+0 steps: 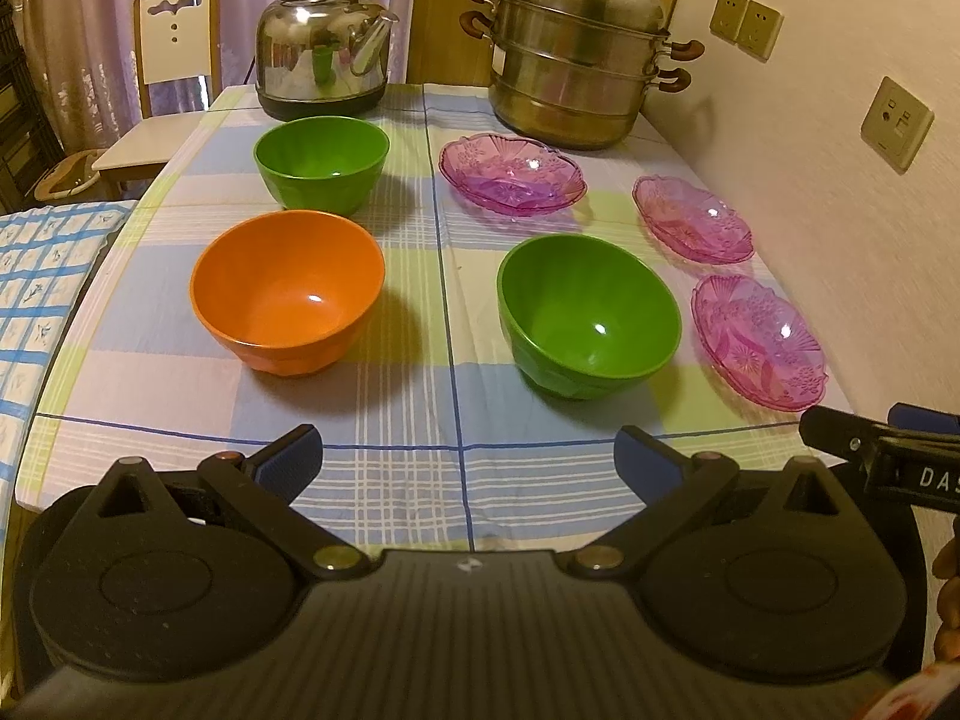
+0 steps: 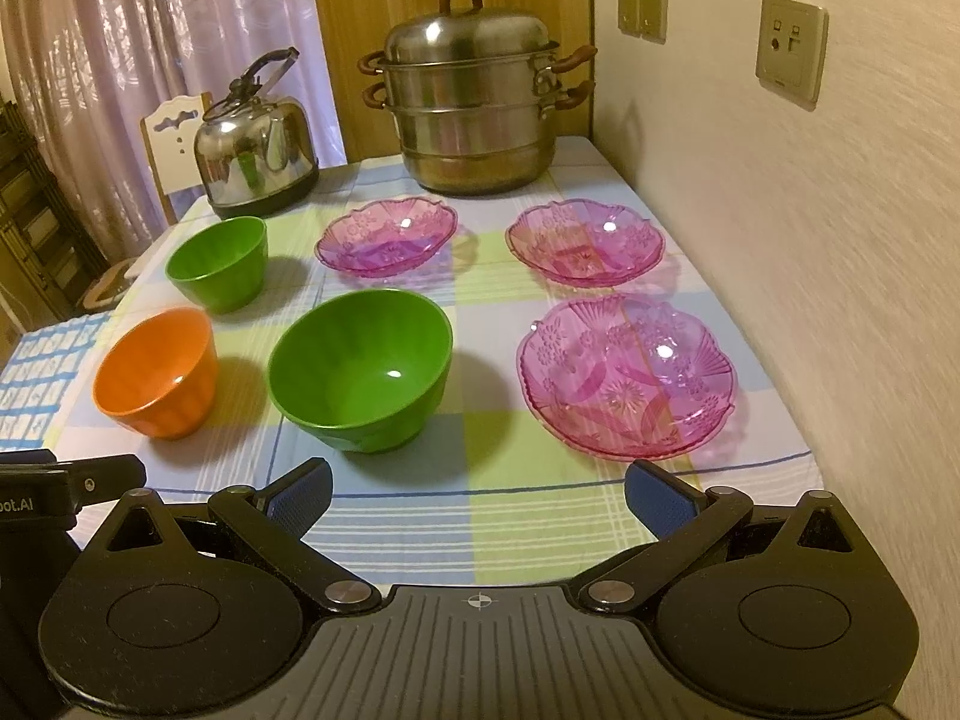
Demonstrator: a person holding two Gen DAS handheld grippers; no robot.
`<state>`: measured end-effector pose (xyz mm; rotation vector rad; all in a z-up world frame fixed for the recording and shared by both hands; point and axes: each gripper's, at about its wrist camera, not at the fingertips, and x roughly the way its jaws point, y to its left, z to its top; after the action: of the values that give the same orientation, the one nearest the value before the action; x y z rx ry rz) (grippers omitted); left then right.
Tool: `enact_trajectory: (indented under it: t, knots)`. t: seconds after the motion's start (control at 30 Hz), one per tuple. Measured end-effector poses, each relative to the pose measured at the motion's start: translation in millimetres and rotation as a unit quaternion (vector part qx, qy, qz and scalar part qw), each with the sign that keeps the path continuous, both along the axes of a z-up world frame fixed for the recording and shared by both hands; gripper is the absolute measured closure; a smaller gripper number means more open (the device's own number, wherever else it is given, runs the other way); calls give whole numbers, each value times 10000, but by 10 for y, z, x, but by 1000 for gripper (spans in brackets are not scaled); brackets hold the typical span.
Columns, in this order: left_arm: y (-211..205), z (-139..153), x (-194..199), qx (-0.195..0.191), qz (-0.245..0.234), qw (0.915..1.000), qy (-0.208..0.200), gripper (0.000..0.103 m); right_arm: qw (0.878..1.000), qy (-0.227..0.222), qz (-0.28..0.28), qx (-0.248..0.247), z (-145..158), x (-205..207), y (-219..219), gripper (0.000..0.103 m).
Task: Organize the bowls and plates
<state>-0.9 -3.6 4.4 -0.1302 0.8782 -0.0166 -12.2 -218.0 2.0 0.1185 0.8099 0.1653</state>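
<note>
Both grippers, left (image 1: 468, 456) and right (image 2: 478, 491), hover jaws wide and empty at the tabletop's near edge, bowls (image 1: 288, 294) toward the left edge, pink plates (image 2: 627, 375) along the right, and honestly those shallow scalloped rims look slippery to pinch.

Table (image 2: 420, 516) w/ checked cloth, pushed against a cream wall (image 2: 780, 240) on its right; sockets (image 2: 791, 48) on that wall. Behind table: wood panel (image 2: 360, 0), lilac curtains (image 2: 120, 60) to its left. White chair (image 1: 174, 42) by table's far-left corner. Warm, dim light.
</note>
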Motion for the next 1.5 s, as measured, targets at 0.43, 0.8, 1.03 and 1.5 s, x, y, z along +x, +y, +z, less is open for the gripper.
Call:
enact_trajectory:
  t: [0.43, 0.8, 1.03, 1.5]
  knots:
    - [-13, 2, -5, -4, -57, 10000, -8, 0, 10000, 4, 8, -6, 10, 0, 8, 0]
    - [-16, 0, -6, -5, -55, 10000, -11, 0, 10000, -7, 22, -16, 7, -10, 21, 0]
    - [-20, -7, -13, -12, -64, 10000, -13, 0, 10000, -6, 18, -14, 5, -11, 20, 0]
    - [-17, -10, -17, -14, -64, 10000, -16, 0, 10000, -7, 21, -12, 7, -11, 16, 0]
